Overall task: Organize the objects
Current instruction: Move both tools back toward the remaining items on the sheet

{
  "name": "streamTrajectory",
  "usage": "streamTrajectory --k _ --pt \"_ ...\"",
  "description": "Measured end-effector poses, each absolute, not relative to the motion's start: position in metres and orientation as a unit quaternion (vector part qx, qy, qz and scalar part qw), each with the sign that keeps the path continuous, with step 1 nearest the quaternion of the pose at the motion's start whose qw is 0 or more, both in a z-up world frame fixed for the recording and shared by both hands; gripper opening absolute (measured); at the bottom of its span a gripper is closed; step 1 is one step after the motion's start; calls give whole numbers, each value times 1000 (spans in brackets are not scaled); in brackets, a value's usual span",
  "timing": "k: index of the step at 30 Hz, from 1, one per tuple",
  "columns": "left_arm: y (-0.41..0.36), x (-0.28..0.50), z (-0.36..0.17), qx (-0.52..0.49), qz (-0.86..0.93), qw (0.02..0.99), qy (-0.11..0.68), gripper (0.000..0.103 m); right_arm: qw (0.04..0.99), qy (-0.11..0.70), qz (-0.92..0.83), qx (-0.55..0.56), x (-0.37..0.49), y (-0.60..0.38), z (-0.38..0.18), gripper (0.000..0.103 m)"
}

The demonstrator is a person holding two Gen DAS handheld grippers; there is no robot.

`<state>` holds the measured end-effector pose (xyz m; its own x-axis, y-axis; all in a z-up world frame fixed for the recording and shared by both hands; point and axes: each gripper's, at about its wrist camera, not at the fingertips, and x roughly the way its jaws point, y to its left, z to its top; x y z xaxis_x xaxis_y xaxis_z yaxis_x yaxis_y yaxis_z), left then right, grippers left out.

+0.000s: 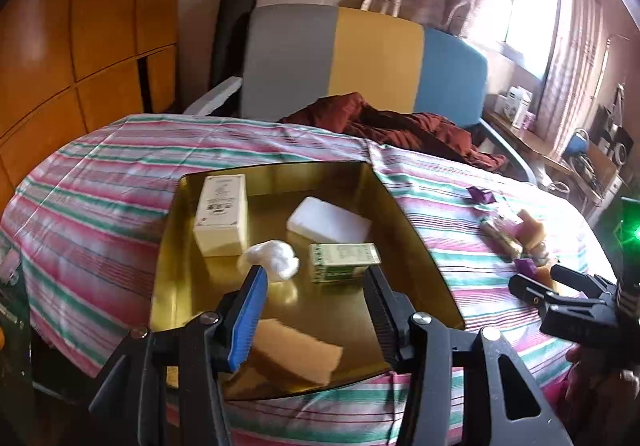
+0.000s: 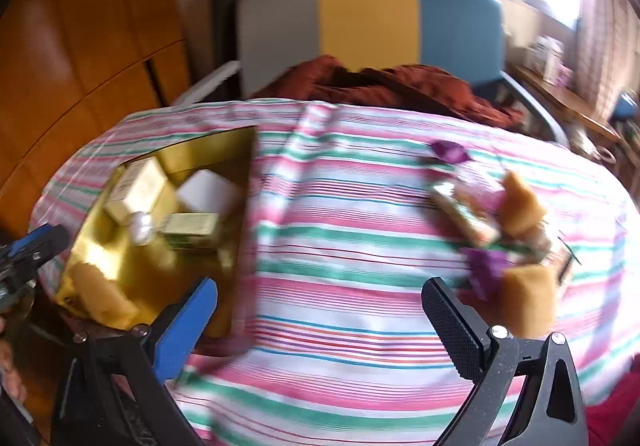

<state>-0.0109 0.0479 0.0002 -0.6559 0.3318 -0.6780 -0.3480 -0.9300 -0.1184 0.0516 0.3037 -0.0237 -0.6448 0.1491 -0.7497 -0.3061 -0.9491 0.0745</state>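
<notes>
right view blurs the pile (image 2: 500, 230) beyond the empty, wide-open right tongs (image 2: 320, 322). the left tongs (image 1: 316, 306) gape empty above the tan sponge (image 1: 296, 354) in the gold tray (image 1: 416, 214).

Glossy gold tray (image 1: 416, 246) — matt striped cloth (image 1: 120, 174), porous sponge (image 1: 296, 350).

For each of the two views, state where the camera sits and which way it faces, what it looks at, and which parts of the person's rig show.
Left wrist: sits on the left gripper, open, looking forward over the gold tray; right gripper at right edge.
Right wrist: on the right gripper, open, facing the striped cloth and loose pile.
Shared: tray, cloth, chair.
</notes>
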Motion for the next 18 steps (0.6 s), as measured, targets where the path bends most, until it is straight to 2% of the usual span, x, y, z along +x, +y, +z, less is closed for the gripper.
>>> streamTrajectory --k 18 --pt "122 0 5 -371 882 284 53 50 278 196 851 -399 126 472 -7 103"
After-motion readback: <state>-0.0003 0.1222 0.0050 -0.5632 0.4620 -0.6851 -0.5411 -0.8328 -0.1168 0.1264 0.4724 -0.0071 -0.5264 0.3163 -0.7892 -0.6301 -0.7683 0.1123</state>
